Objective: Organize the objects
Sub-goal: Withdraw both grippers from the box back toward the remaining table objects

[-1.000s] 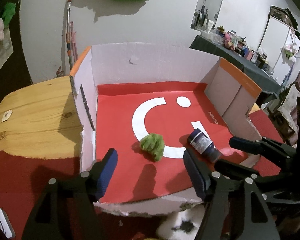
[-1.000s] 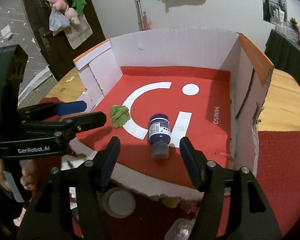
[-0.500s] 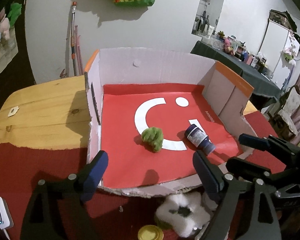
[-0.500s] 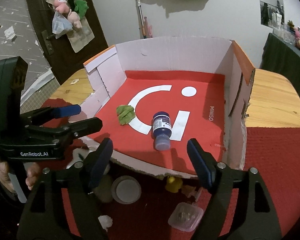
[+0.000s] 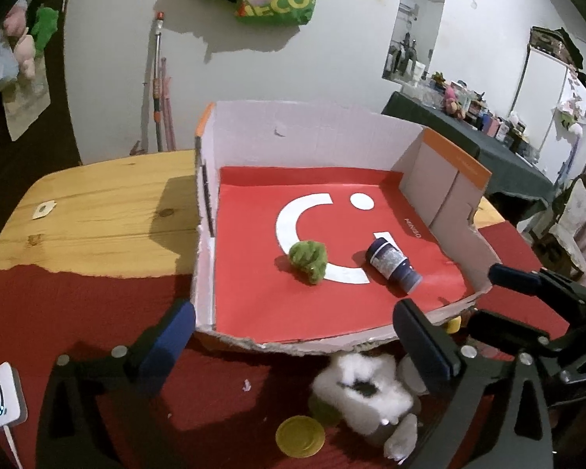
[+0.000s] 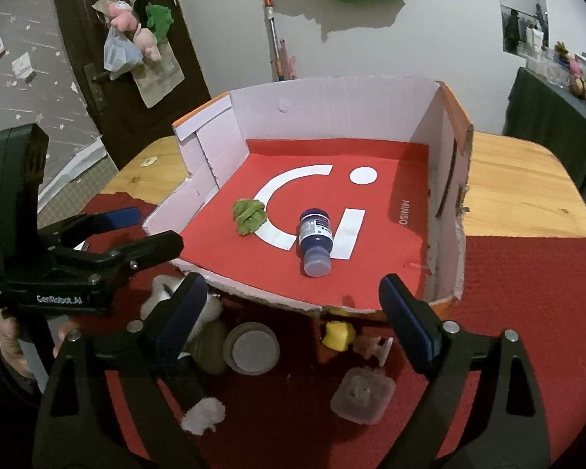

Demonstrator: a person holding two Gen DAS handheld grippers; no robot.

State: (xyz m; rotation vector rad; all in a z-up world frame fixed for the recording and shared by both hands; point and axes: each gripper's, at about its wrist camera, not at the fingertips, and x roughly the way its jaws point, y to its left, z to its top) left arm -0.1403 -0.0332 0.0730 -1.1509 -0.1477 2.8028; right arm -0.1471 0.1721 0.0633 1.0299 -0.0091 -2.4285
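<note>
A shallow cardboard box (image 5: 312, 133) (image 6: 332, 101) with a red floor holds a green plush toy (image 5: 308, 261) (image 6: 249, 215) and a dark blue bottle (image 5: 392, 265) (image 6: 315, 241) lying on its side. My left gripper (image 5: 293, 346) is open and empty, in front of the box's torn front edge. My right gripper (image 6: 293, 312) is open and empty, also in front of the box. On the red cloth below lie a white plush (image 5: 361, 389), a yellow lid (image 5: 300, 435), a grey round lid (image 6: 251, 348), a yellow toy (image 6: 338, 334) and a clear square container (image 6: 362, 394).
The box stands on a wooden table (image 5: 97, 211) partly covered by a red cloth (image 6: 527, 293). A small white device (image 5: 0, 394) sits at the left front. The right gripper shows at the right of the left wrist view (image 5: 535, 305).
Both grippers have pulled back and up from the box. The items on the cloth in front of the box have come into view. The toy and bottle have not moved.
</note>
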